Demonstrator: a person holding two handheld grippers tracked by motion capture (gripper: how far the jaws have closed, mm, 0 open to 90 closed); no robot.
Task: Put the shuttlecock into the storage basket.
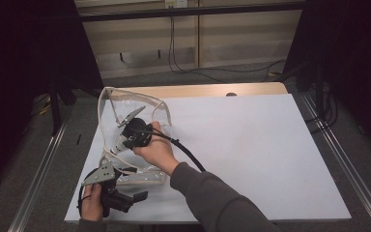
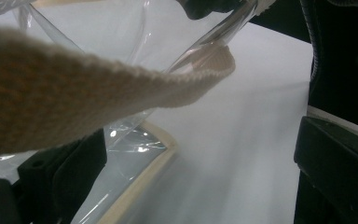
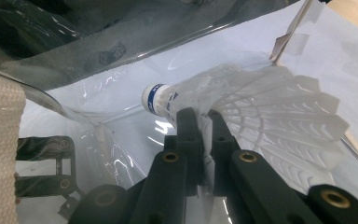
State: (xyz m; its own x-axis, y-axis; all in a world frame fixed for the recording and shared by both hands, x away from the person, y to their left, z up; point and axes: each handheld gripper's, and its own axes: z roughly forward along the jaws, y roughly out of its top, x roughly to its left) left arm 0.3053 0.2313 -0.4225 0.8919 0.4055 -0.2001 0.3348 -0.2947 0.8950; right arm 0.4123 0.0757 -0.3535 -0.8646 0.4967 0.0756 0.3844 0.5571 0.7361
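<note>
A clear plastic bag (image 1: pixel 158 112) with cream trim lies on the left of the white tabletop (image 1: pixel 251 145). My right gripper (image 1: pixel 124 139) reaches into the bag from the right. In the right gripper view its jaws (image 3: pixel 200 117) are shut on the feather skirt of a white shuttlecock (image 3: pixel 261 112), whose blue-banded cork (image 3: pixel 156 99) points away. At the table's front left, my left gripper (image 1: pixel 118 182) sits against the bag's near edge. Its jaws (image 2: pixel 200 149) stand wide apart, with the bag's cream-trimmed film (image 2: pixel 135 154) lying between them. A cream strap (image 2: pixel 74 93) crosses close in front of the camera.
White sheet stretches bare to the right of the bag. A strip of wooden tabletop (image 1: pixel 212 90) runs behind it. Metal rails (image 1: pixel 340 154) flank the table, and cables (image 1: pixel 207 71) lie on the floor behind. The right gripper's cable (image 1: pixel 189 155) trails over the sheet.
</note>
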